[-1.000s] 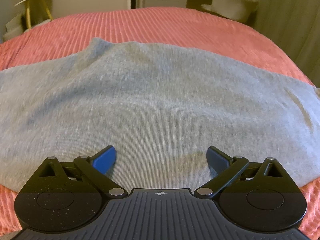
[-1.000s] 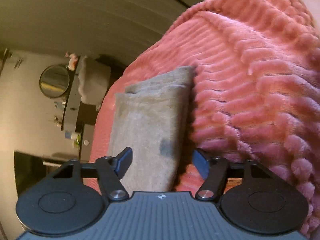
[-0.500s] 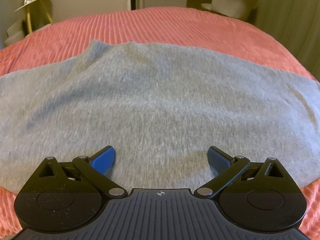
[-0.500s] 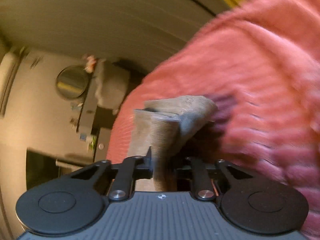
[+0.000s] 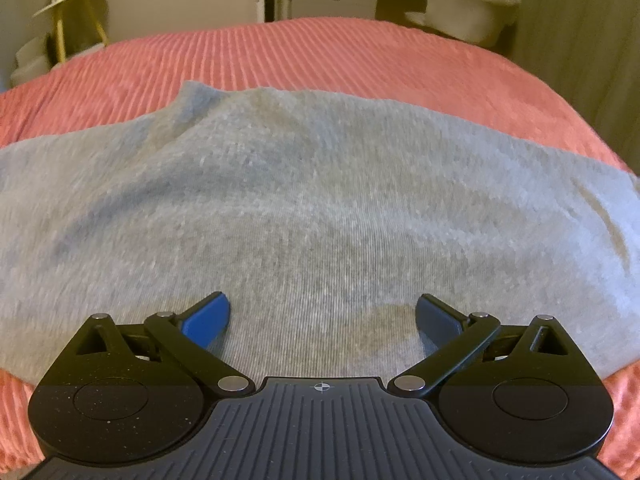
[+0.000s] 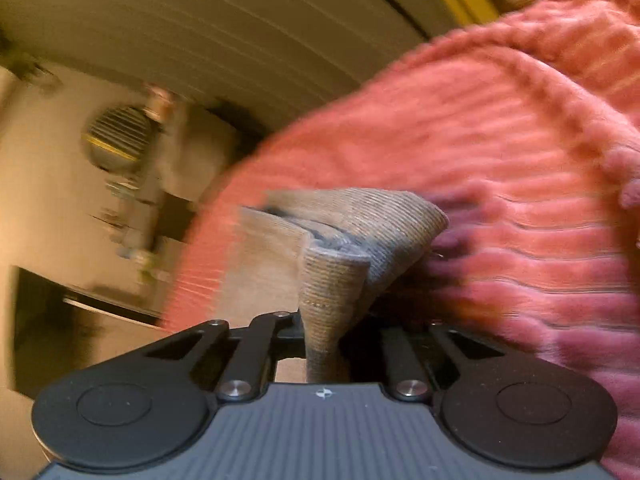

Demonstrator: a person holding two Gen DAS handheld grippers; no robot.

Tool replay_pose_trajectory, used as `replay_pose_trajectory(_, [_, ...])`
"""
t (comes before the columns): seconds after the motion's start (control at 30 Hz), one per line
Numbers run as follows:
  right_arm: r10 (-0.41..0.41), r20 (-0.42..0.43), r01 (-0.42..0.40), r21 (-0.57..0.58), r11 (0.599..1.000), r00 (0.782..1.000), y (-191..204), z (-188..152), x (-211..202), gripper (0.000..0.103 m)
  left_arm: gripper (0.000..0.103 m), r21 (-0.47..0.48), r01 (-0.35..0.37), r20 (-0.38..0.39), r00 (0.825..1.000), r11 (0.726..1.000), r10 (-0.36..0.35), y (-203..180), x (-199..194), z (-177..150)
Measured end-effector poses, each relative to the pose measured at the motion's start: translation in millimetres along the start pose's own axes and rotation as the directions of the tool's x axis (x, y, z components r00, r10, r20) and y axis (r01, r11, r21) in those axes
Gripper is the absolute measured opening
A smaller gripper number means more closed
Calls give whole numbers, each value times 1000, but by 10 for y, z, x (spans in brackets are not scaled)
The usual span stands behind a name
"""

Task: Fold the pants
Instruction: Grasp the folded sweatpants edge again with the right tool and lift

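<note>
A bed under a ribbed pink bedspread (image 5: pixel 320 52) carries grey pants (image 5: pixel 320 208) spread flat.

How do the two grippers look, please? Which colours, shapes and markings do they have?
Each hand-held gripper, left and right, has a dark ribbed body bearing a small crosshair mark, two round black discs, and black link arms with silver pivot pins. The left's fingers carry blue pads.

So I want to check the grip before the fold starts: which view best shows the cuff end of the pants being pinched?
The right wrist view: the right gripper is shut on the bunched cuff. The left wrist view shows only the flat grey pants on the red blanket, with the left gripper open over them.
</note>
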State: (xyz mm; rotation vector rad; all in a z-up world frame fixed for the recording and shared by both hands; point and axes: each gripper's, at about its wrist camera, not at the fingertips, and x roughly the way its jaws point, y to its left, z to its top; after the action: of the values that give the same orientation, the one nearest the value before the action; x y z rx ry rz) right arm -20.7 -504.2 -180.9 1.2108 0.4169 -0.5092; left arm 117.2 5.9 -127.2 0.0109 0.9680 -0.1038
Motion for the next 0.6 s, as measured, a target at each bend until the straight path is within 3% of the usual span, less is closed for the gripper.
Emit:
replay_pose_trajectory(0.1, [-19, 1, 19, -18, 1000, 1000, 107, 31, -59, 10, 102, -68, 30, 16, 999, 997, -29, 141, -143, 29])
replay_pose_trajectory(0.23, [6, 43, 0, -151, 988, 999, 572, 4, -205, 10, 102, -177, 69, 77, 995, 982, -56, 429, -419, 74])
replay_pose_trajectory(0.4, [0, 78, 32, -416, 909, 997, 1317, -257, -345, 10, 102, -219, 58, 133, 991, 974, -29, 722, -692, 106])
replay_pose_trajectory(0.47, [48, 53, -13, -530, 848, 997, 1680, -530, -444, 10, 102, -228, 45, 143, 990, 973, -13, 824, -775, 97])
replay_pose_trajectory(0.53, [104, 4, -74, -674, 735, 995, 2102, -935, -516, 10, 102, -230, 32, 155, 988, 973, 4, 927, -834, 82])
replay_pose_trajectory(0.6, [156, -78, -156, -794, 587, 985, 2496, -1488, -564, 10, 102, -240, 13, 155, 988, 971, 25, 1018, -866, 79])
